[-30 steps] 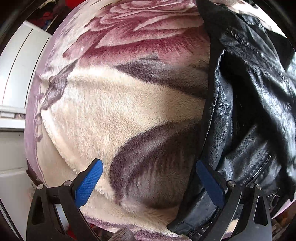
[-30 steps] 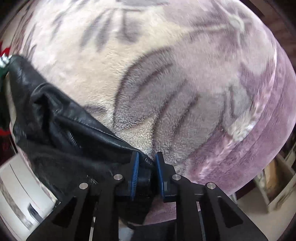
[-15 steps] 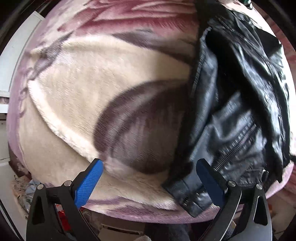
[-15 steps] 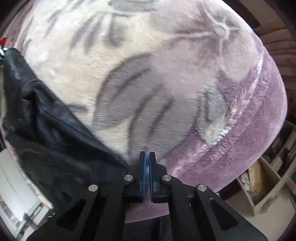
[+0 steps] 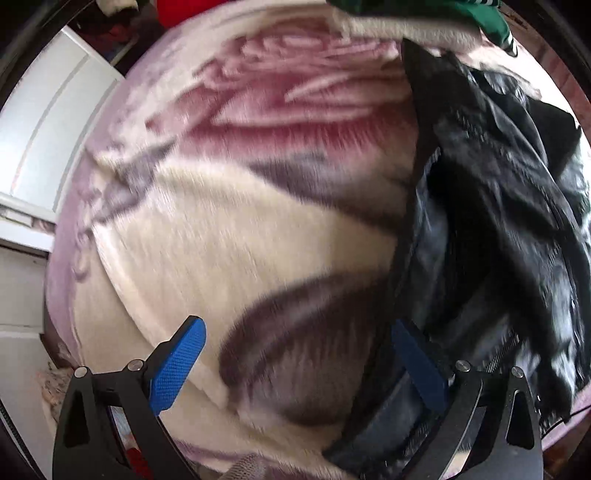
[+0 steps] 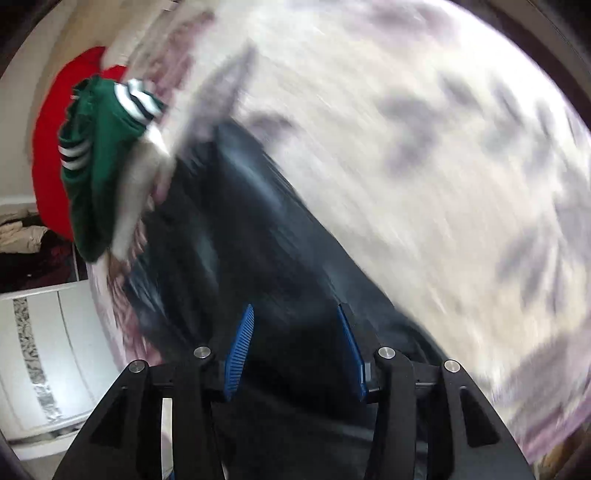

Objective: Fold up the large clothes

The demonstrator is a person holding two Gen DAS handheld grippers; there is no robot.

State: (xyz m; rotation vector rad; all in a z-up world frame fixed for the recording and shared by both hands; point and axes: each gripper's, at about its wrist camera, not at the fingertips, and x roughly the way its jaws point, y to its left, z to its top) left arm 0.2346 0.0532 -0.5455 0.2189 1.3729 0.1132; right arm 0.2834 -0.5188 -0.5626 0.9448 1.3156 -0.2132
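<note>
A black leather jacket [image 5: 498, 221] lies crumpled on the right side of a floral fleece blanket [image 5: 240, 221]. My left gripper [image 5: 295, 332] hangs open over the blanket. Its right finger [image 5: 417, 362] stands at the jacket's left edge, and nothing is between the pads. In the blurred right wrist view, my right gripper [image 6: 295, 314] hovers above the jacket [image 6: 240, 240]. Its jaws are opening, with the dark leather showing behind the gap and neither pad pressing on it.
A green garment with white stripes [image 6: 99, 155] and a red one [image 6: 48, 147] lie at the blanket's far end; the green garment [image 5: 491, 14] also shows in the left wrist view. A white cabinet [image 5: 37, 129] stands beside the bed, also low left as the cabinet [image 6: 44, 350].
The right gripper, shut on the jacket's edge a second ago and then shut empty, has swung over the jacket and opened. The left gripper has stayed open, shifting only slightly.
</note>
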